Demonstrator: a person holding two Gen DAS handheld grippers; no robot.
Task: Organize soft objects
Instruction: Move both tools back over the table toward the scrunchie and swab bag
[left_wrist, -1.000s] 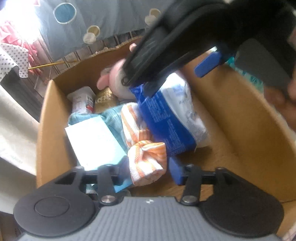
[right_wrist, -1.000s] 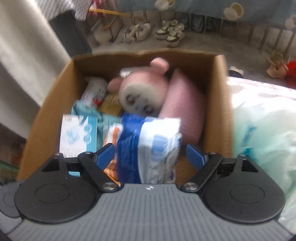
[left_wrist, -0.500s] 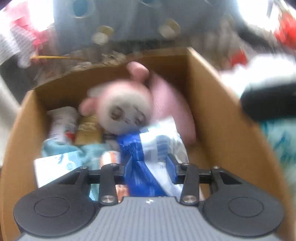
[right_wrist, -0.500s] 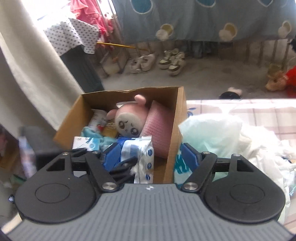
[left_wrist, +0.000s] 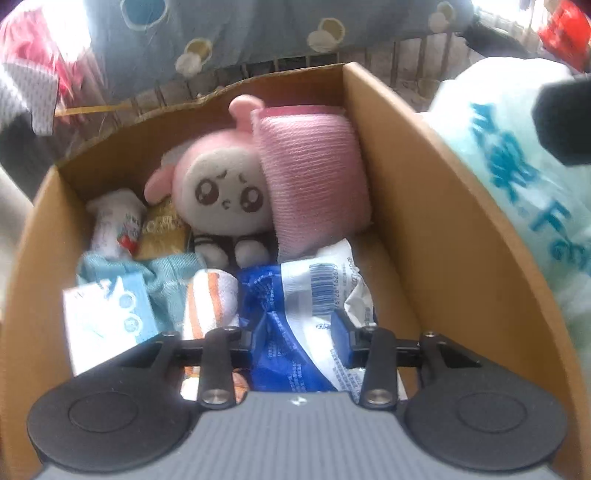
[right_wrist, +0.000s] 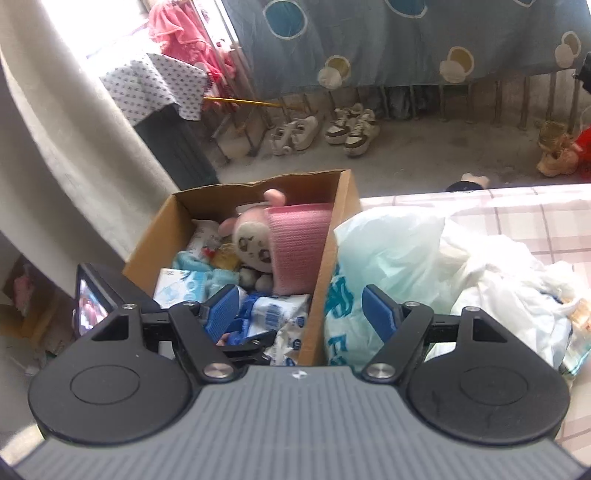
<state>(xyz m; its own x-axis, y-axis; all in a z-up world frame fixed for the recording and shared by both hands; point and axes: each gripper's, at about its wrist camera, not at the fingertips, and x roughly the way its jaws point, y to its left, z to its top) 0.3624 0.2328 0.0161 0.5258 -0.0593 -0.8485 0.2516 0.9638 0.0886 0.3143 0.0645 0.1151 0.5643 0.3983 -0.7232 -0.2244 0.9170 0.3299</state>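
The cardboard box (left_wrist: 436, 206) stands at the left of the pale plastic bags (right_wrist: 406, 254) and already holds the pink plush toy (left_wrist: 225, 192), the folded pink cloth (left_wrist: 314, 177) and, at the near side, the blue-and-white soft pack (left_wrist: 295, 310). A second ago the right gripper (right_wrist: 301, 308) carried this pack over the box; now it is lifted back with its jaws wide and nothing between them, while the left gripper (left_wrist: 293, 332) has come in and grips the pack, so the pack is delivered and probably only being pressed into place. The near end of the pack is hidden under the left gripper, and the small items in the far left corner are too blurred to name.
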